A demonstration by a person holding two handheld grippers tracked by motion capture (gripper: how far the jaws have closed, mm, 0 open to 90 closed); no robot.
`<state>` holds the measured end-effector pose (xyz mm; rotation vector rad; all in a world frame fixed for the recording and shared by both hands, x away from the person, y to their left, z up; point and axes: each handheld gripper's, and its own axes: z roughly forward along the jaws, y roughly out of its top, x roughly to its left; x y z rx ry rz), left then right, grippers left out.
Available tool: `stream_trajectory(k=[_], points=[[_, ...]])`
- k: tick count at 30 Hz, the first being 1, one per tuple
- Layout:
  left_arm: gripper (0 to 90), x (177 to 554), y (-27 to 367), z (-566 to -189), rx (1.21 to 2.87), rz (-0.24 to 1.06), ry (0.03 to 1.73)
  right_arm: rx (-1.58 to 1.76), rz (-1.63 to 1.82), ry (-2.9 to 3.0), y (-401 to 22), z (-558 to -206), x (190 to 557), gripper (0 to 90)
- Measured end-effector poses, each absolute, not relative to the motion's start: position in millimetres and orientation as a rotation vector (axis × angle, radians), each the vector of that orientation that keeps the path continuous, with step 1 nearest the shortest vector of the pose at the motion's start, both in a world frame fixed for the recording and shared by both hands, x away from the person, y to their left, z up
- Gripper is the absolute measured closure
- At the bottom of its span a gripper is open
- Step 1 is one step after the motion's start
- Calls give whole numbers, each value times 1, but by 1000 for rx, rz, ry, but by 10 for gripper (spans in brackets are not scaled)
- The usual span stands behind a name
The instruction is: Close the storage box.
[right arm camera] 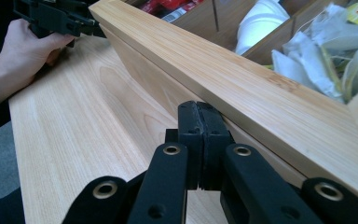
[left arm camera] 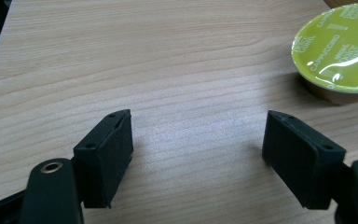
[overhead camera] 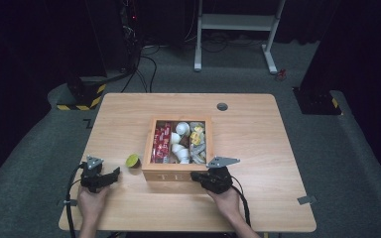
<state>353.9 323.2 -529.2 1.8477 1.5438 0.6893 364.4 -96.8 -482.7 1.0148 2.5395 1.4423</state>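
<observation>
- A green-lidded capsule (left arm camera: 340,46) is seen at upper right, on the bench (left arm camera: 168,56) just beyond the spread left gripper (left arm camera: 198,154).
- Right gripper (right arm camera: 200,140) is pressed together by the box (right arm camera: 242,79).
- Light, foil-topped, likely crushable; best gripped by its sides.

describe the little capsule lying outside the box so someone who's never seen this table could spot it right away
Find the open wooden box in the middle of the table. Just off its near left corner, between it and the open left gripper, one coffee capsule rests alone on bare wood. Its shiny lime-green foil lid reads cappuccino, unlike the white pods packed inside the box.
</observation>
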Motion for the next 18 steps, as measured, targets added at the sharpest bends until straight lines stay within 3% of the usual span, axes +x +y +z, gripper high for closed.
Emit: stream_trajectory(k=[18], points=[[246,354,323,-529,1847,689,1544,1021,1511,2427,-124,-460,364,842]])
